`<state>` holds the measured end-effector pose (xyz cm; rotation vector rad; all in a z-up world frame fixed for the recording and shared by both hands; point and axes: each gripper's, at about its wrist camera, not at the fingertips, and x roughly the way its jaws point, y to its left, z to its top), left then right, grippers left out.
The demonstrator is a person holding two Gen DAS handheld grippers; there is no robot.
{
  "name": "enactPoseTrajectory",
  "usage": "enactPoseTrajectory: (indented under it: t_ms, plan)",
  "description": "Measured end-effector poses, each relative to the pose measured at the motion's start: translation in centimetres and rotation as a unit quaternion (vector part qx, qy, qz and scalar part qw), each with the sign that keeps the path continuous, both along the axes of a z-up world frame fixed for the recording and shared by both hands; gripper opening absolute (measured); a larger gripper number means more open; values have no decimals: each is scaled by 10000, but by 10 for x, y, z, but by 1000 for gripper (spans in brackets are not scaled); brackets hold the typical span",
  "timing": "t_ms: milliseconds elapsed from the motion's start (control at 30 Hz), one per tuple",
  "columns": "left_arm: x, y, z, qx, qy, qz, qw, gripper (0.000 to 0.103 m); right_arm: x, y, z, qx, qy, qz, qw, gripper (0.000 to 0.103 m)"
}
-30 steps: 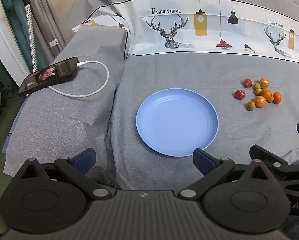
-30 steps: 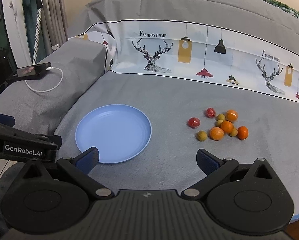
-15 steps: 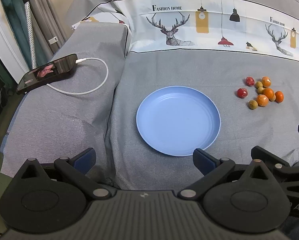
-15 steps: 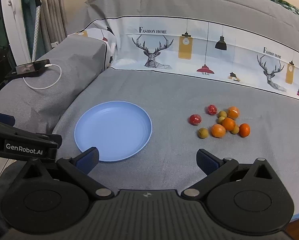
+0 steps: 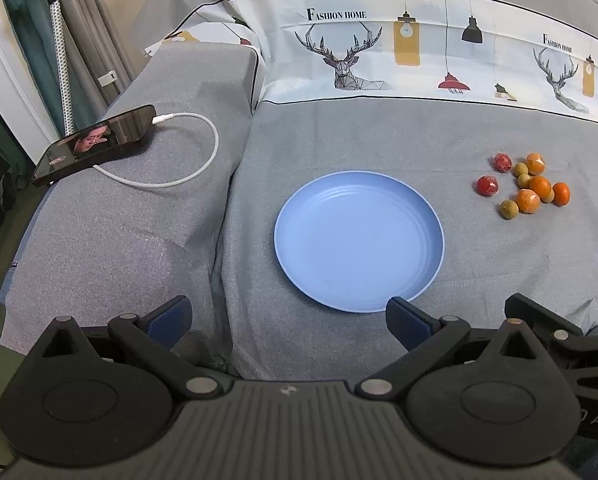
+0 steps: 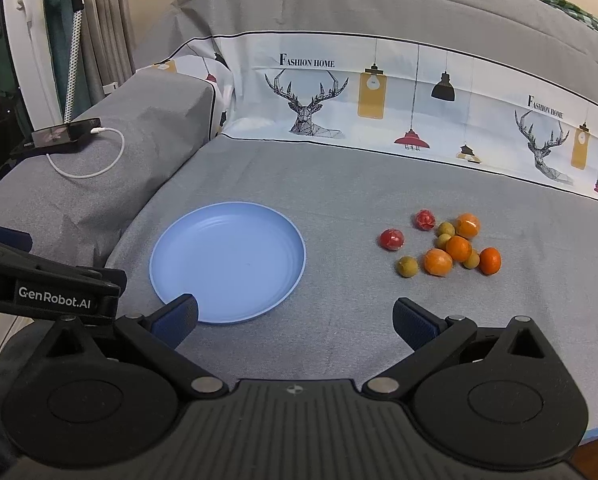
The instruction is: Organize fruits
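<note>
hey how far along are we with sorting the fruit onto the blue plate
Nothing looks done yet: the blue plate holds no fruit. Nothing is in hand either; the left gripper and right gripper are both open and hold nothing. Still left is the whole fruit pile, red, green and orange pieces lying on the grey bedcover beside the plate.

Plate (image 6: 227,260): plain light blue. Fruits (image 6: 443,244): four orange, two red, four olive-green. Sheet (image 6: 359,184): grey, with a white band (image 6: 399,92) printed with black deer, yellow, black and red lamps. Phone (image 5: 95,142): black. Cable (image 5: 179,178): white. Finger pads (image 6: 177,318): dark blue.
</note>
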<state>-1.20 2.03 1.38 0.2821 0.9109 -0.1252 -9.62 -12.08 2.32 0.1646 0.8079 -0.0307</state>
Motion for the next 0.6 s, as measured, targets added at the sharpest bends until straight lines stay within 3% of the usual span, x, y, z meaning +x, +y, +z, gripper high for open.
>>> enactPoseTrajectory:
  t_ms: [600]
  plan:
    - [-3,6,7,-136,-48,-89,9999,103,-6,5,13,-189,-45,79,9998,102]
